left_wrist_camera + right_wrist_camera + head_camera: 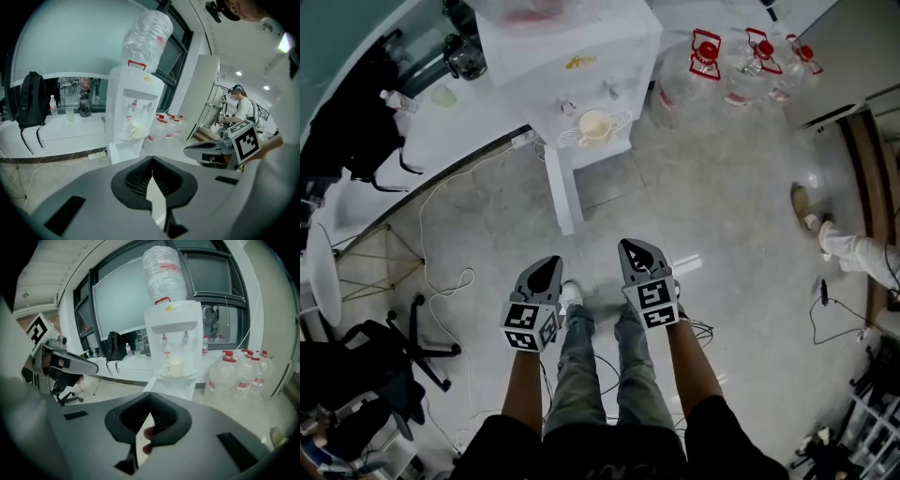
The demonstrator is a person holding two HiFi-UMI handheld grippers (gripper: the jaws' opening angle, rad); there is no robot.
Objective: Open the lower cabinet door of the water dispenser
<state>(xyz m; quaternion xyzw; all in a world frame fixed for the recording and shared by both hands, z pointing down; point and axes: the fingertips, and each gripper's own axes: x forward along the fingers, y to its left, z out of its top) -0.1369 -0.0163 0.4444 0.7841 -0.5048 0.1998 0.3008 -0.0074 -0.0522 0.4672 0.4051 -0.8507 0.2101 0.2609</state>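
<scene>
Dispenser dead ahead: the white water dispenser (pixel 572 56) stands on the floor in front of the person, a cup (pixel 593 125) sitting under its taps and a row of big water bottles (pixel 741 66) off to its right. Both tools are held side by side, pointing at it and well short of it. The left hand-held gripper (pixel 549 267) has its jaws closed tip to tip with nothing between them, and the right hand-held gripper (pixel 632 251) is the same, pinched together and empty.

Now the part that matters, the lower cabinet door (pixel 565 192). From above, a narrow white panel juts out from the dispenser's base toward the person, seen edge-on, its long line running roughly along the way both tools point. That reads as the door already swung out, though I can't make out the hinge or the inside of the cabinet.

The panel's free end lies ahead of the left tool and a touch to its right, so the left looks the nearer of the two. The right tool would have to cross over.
</scene>
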